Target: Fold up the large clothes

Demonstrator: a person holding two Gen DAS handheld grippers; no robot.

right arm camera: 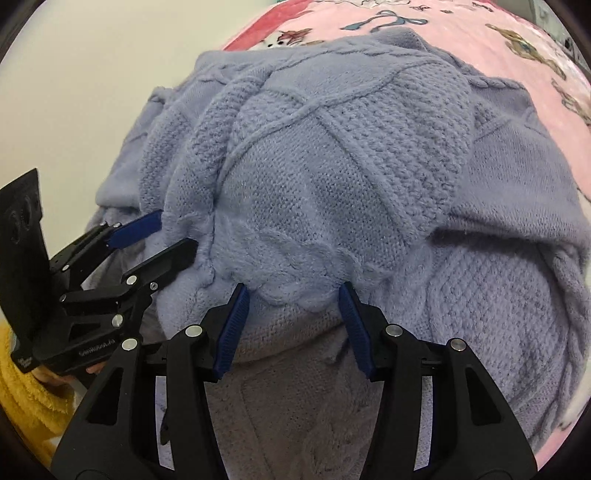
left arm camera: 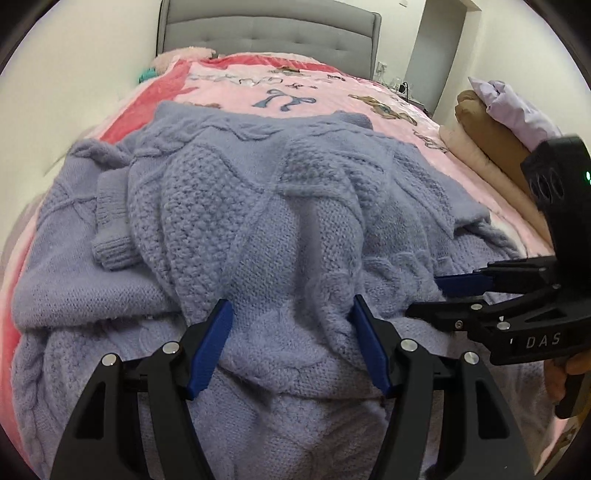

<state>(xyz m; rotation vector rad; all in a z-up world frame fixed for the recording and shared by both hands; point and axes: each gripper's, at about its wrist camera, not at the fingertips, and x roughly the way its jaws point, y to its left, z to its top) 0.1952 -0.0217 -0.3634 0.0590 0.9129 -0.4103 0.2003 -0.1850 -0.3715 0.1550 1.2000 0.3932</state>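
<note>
A lavender cable-knit sweater [left arm camera: 236, 206] lies bunched on a pink bed; it fills the right wrist view [right arm camera: 332, 177]. My left gripper [left arm camera: 291, 314] is open, its blue pads on either side of a raised fold of the knit. My right gripper [right arm camera: 293, 295] is open too, with a fold edge between its pads. The right gripper shows in the left wrist view [left arm camera: 439, 291], fingers apart against the sweater's right side. The left gripper shows in the right wrist view [right arm camera: 173, 229], fingers apart at the sweater's left side.
The pink printed blanket [left arm camera: 295, 88] covers the bed, with a grey tufted headboard [left arm camera: 269, 33] behind. Folded tan and lilac clothes [left arm camera: 491, 122] are stacked at the right edge. A white wall runs along the left. A yellow fuzzy sleeve [right arm camera: 26, 391] shows at lower left.
</note>
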